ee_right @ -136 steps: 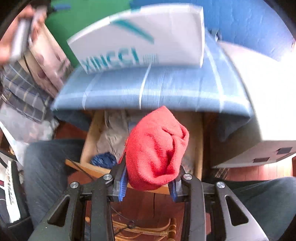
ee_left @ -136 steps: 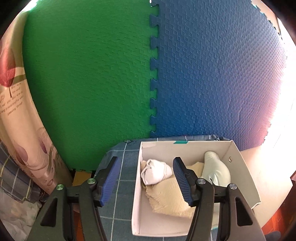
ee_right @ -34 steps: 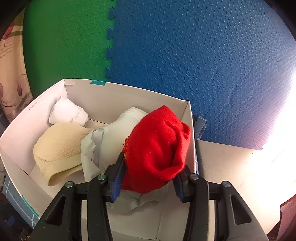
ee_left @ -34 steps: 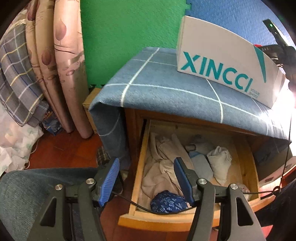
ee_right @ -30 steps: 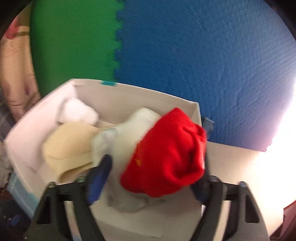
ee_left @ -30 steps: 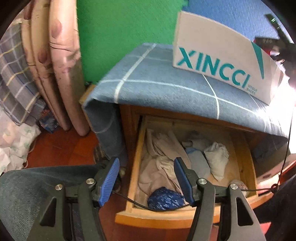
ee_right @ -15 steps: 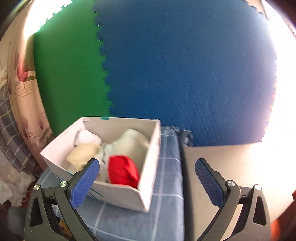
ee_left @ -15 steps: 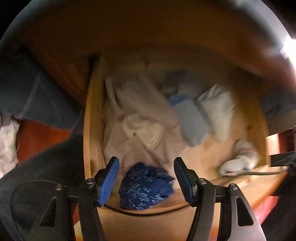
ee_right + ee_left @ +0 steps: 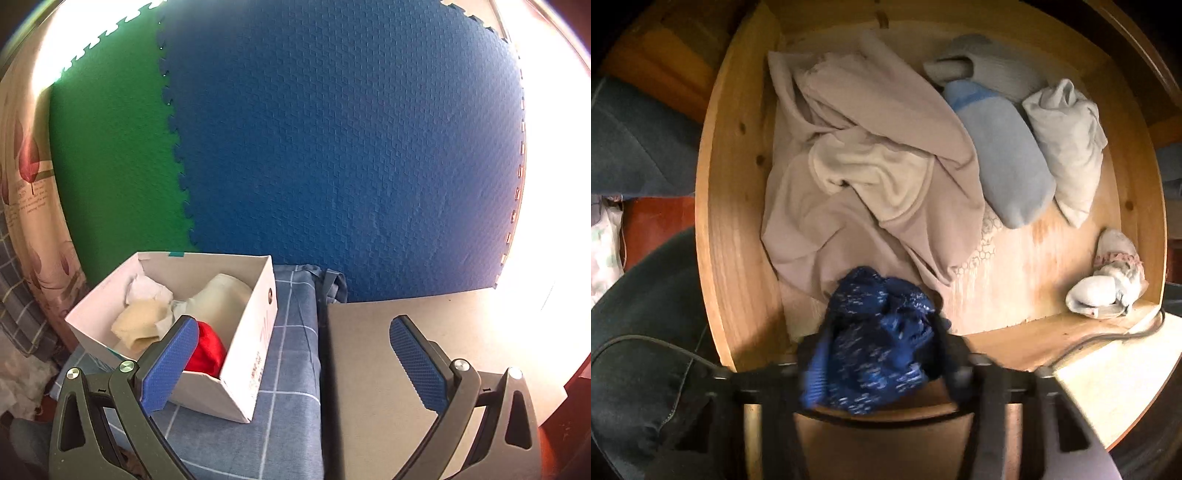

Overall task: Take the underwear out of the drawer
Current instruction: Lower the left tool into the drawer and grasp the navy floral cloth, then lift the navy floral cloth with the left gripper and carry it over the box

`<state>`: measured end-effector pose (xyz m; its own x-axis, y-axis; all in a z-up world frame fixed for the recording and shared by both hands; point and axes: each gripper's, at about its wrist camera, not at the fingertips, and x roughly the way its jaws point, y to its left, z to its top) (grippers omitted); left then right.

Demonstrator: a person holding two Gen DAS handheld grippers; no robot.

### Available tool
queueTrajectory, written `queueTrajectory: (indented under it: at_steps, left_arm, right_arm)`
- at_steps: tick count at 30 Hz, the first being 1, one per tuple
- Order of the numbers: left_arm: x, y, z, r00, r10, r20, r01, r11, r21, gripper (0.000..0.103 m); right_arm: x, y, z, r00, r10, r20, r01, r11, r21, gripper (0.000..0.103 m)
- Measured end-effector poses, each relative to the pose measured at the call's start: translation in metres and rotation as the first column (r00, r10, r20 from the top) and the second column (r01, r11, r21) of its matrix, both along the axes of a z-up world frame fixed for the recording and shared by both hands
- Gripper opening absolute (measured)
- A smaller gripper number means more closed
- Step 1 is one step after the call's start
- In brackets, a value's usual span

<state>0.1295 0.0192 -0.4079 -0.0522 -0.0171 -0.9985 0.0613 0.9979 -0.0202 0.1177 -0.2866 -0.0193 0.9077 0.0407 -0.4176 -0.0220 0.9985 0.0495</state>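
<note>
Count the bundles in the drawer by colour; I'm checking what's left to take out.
Beige cloth and cream cloth: 2
Light blue roll: 1
Grey roll: 1
White bundles: 2
Dark blue bundle: 1
Total: 7

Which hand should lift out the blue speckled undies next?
The left gripper: its jaws are closing around the blue speckled underwear in the drawer. The right gripper is open and empty beside the white box.

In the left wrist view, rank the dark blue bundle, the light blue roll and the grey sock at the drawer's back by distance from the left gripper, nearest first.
1. Dark blue bundle: between the closing fingers of the left gripper.
2. Light blue roll: mid-drawer, right.
3. Grey sock: back of the drawer.
</note>
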Motion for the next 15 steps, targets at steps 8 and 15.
queueTrajectory:
  at_steps: [8, 15]
  left_arm:
    - [-0.023, 0.011, 0.041, 0.982, -0.033, 0.188, 0.038, 0.999, -0.024, 0.015]
    - [-0.055, 0.011, 0.132, 0.91, -0.036, 0.412, 0.07, 0.995, -0.067, 0.014]
  right_arm:
    - [-0.012, 0.007, 0.005, 1.0, -0.006, -0.008, 0.006, 1.0, -0.023, 0.103]
    - [-0.036, 0.011, -0.029, 0.996, 0.014, -0.086, -0.018, 0.999, -0.041, 0.103]
